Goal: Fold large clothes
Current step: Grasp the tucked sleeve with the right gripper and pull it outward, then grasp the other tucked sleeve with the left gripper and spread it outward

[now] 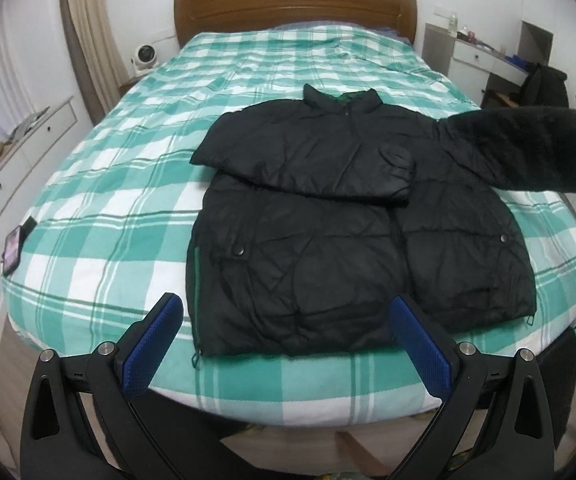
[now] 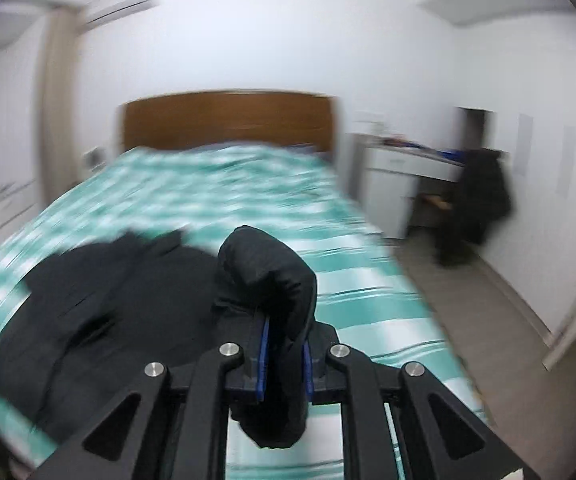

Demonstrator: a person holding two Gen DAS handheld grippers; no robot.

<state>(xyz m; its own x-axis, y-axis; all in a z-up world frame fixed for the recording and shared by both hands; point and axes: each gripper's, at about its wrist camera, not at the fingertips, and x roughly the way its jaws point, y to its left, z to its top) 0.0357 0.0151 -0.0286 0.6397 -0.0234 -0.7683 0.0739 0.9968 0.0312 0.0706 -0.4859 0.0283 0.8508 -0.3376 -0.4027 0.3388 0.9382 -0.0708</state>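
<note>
Your black puffer jacket (image 1: 327,216) lies front-up on the green-and-white checked bedspread (image 1: 128,184), collar toward the far wooden headboard (image 1: 291,4), hem toward the near edge of the bed. One sleeve (image 1: 307,156) is folded across the chest, its cuff reaching toward the right half of the jacket. The other sleeve (image 1: 527,152) is lifted off the bed at the right and looks blurred in the left wrist view.

Your left gripper (image 1: 288,344) hovers at the near edge of the bed, just in front of the hem. Its blue-padded fingers (image 1: 152,348) are spread wide and hold nothing.

Your right gripper (image 2: 284,360) is clamped on the sleeve cuff (image 2: 272,272), the fabric bunched between the blue pads (image 2: 263,360) and bulging above and below them. The right wrist view is heavily motion-blurred; the jacket body shows only as a dark mass to the left of the cuff.

Other items: a phone (image 1: 12,250) at the left edge of the bed, a small white fan (image 1: 142,58) at the far left, a white desk (image 1: 483,58) at the far right, and a dark garment draped over a chair (image 1: 547,84) beside the desk.
</note>
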